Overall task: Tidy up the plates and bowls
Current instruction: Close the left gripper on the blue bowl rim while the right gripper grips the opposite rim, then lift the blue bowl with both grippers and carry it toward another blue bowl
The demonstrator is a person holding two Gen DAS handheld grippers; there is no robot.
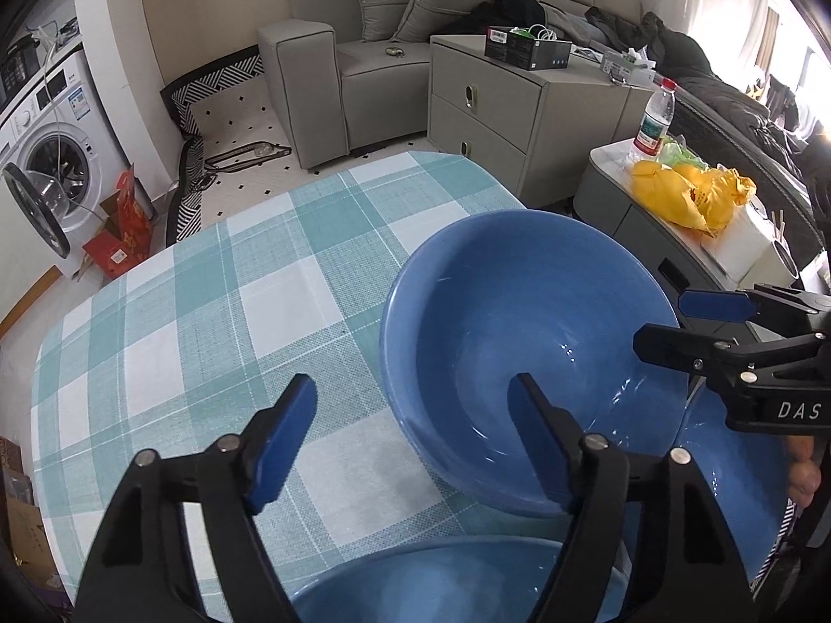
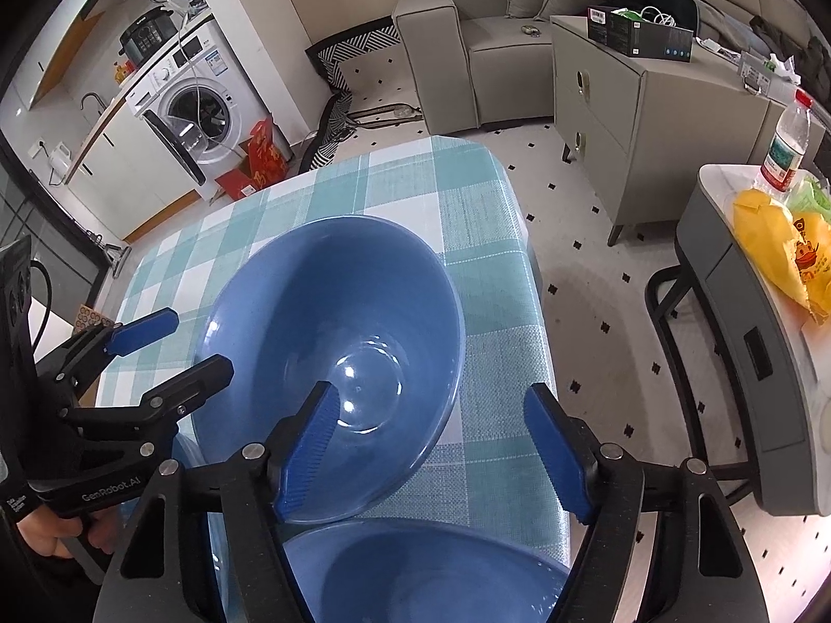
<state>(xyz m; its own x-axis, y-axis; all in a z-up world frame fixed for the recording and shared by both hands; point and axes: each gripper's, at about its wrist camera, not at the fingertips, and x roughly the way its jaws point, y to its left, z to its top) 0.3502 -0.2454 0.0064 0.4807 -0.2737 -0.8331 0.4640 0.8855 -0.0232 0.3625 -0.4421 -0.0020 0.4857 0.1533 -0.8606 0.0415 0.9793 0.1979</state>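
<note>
A large blue bowl [image 1: 524, 342] stands on the teal checked tablecloth [image 1: 208, 311]; it also shows in the right wrist view [image 2: 332, 342]. My left gripper [image 1: 415, 441] is open, its right finger over the bowl's near rim and its left finger over the cloth. My right gripper [image 2: 436, 451] is open, its left finger inside the bowl's near rim. A second blue bowl [image 1: 452, 581] lies below the left gripper. Another blue dish [image 1: 742, 477] sits under the large bowl's right side. A blue bowl [image 2: 426, 571] shows below the right gripper.
The table's right edge [image 2: 540, 311] drops to the tiled floor. A grey side table [image 1: 675, 239] holds a yellow bag [image 1: 691, 192] and a water bottle [image 1: 654, 124]. A grey drawer cabinet [image 1: 519, 104], a sofa and a washing machine [image 1: 47, 156] stand beyond.
</note>
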